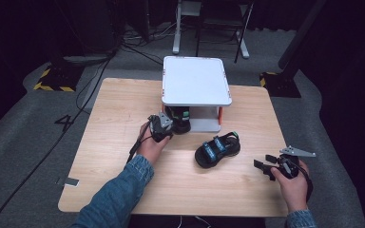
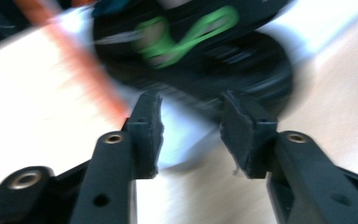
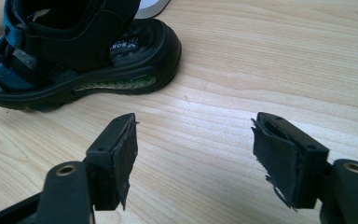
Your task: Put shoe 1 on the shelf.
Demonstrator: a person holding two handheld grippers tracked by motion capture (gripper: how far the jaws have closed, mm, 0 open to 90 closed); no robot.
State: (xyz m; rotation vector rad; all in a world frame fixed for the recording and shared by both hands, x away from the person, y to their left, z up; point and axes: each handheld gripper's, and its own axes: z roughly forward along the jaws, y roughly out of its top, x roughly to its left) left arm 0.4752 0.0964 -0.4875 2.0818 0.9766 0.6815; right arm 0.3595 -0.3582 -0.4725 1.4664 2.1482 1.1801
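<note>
A black sandal (image 1: 217,149) with blue straps lies on the wooden table (image 1: 119,114), right of centre. A second black sandal (image 1: 181,121) rests on the lower level of a white two-level stand (image 1: 196,80). My left gripper (image 1: 165,126) is at that stand's front left, pointing at this sandal. In the left gripper view its jaws (image 2: 191,121) stand open with nothing between them, and the blurred sandal (image 2: 200,46) with a green mark lies just beyond the tips. My right gripper (image 1: 264,167) is near the table's right front, open and empty (image 3: 193,140), aimed at the blue-strapped sandal (image 3: 84,60).
The stand has orange posts (image 2: 84,70) and a white base plate, and it sits at the table's far middle. Cables run over the grey floor on the left. A small flat object (image 1: 71,181) lies at the table's front left corner.
</note>
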